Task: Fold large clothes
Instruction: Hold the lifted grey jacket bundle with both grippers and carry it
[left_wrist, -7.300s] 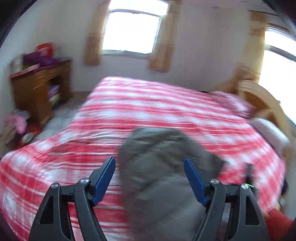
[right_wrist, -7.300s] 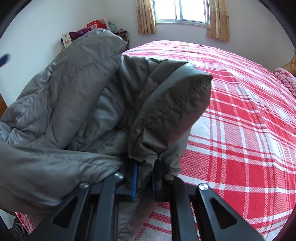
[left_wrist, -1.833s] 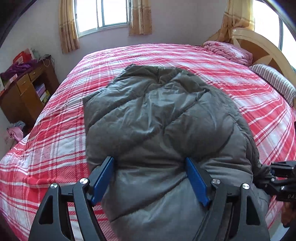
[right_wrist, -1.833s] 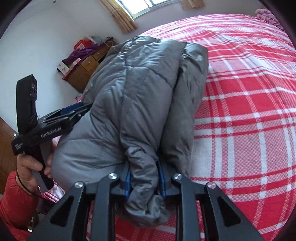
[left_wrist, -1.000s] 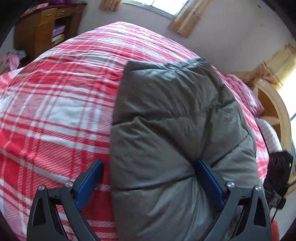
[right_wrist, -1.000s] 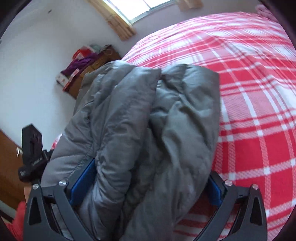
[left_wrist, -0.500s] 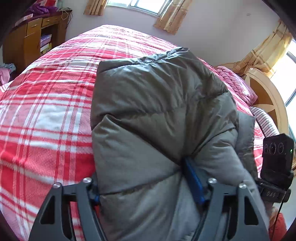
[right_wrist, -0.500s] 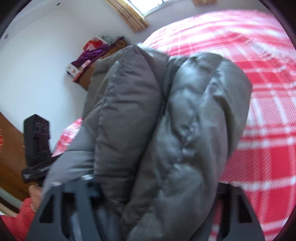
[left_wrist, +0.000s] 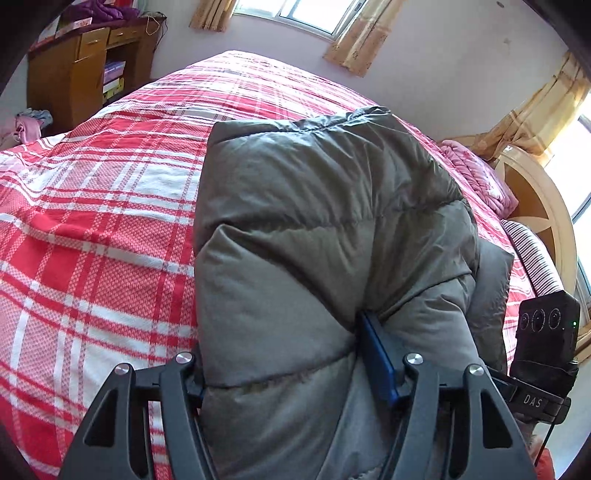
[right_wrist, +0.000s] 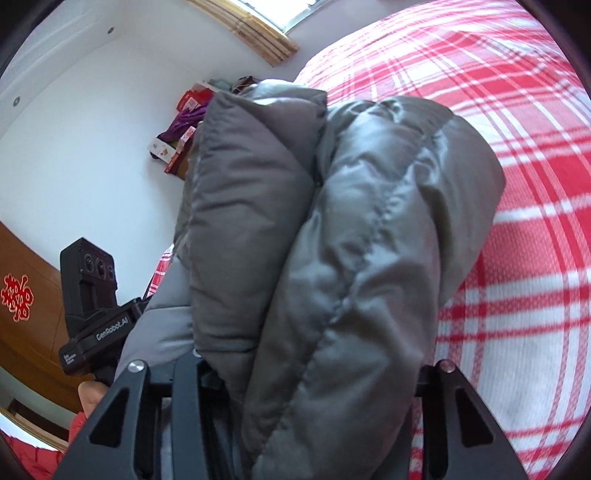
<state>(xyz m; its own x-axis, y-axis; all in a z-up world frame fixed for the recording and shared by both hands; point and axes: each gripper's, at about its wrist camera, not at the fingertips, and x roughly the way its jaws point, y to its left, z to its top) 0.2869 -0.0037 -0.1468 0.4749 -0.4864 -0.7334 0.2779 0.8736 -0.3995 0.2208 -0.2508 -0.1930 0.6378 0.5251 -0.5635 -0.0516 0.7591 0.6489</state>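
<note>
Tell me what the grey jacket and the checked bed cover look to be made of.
Grey jacket: probably a smooth synthetic shell, nylon or polyester, over soft filling; it has a slight sheen and puffs between stitched quilt lines. Checked bed cover: apparently matte woven cloth, maybe cotton; the red and white checks show a fine weave grain and no shine.

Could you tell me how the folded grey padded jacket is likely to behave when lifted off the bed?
The folded grey padded jacket bulges around the left gripper, whose jaws are closing, so it probably compresses easily. Its puffy quilting suggests lightness. The sheeny fabric may slip, loosening the fold.
</note>
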